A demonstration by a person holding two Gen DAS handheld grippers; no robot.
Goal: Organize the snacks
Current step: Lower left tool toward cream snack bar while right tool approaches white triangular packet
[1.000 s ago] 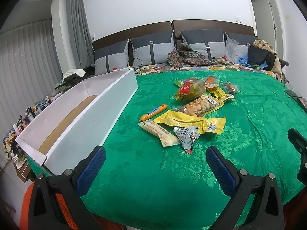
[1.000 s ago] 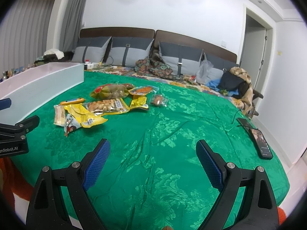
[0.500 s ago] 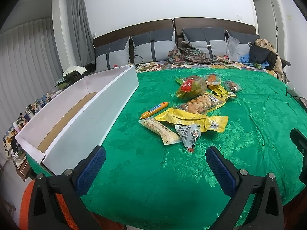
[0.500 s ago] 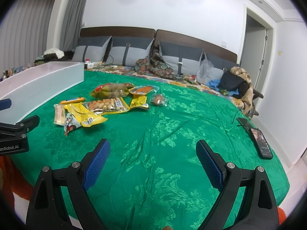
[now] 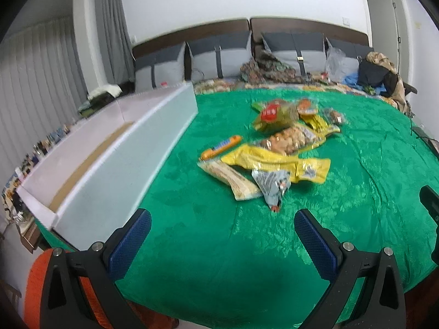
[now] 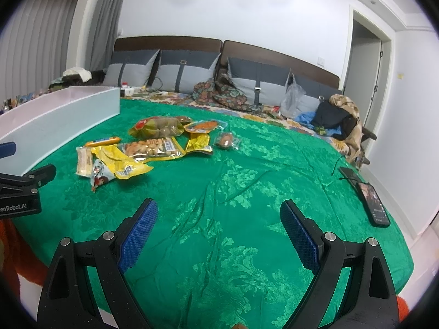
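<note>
A pile of snack packets lies on the green bedspread (image 5: 192, 246): a grey packet (image 5: 271, 185), a pale wafer bar (image 5: 229, 176), a long yellow packet (image 5: 277, 161), an orange sausage stick (image 5: 221, 145), a nut bag (image 5: 288, 139) and a green bag with a red label (image 5: 274, 112). The pile also shows in the right wrist view (image 6: 142, 148). A long white box (image 5: 115, 153) stands open at the left. My left gripper (image 5: 222, 230) is open and empty, short of the pile. My right gripper (image 6: 218, 224) is open and empty over bare bedspread (image 6: 233, 233).
Grey pillows (image 5: 219, 57) and a headboard line the far side. Clothes and bags (image 6: 337, 115) lie at the far right. A phone (image 6: 374, 203) lies at the bed's right edge. The left gripper's body (image 6: 24, 189) shows at the right wrist view's left edge.
The left gripper has moved slightly forward towards the snack pile and its view is now blurred. The right gripper has not moved.
</note>
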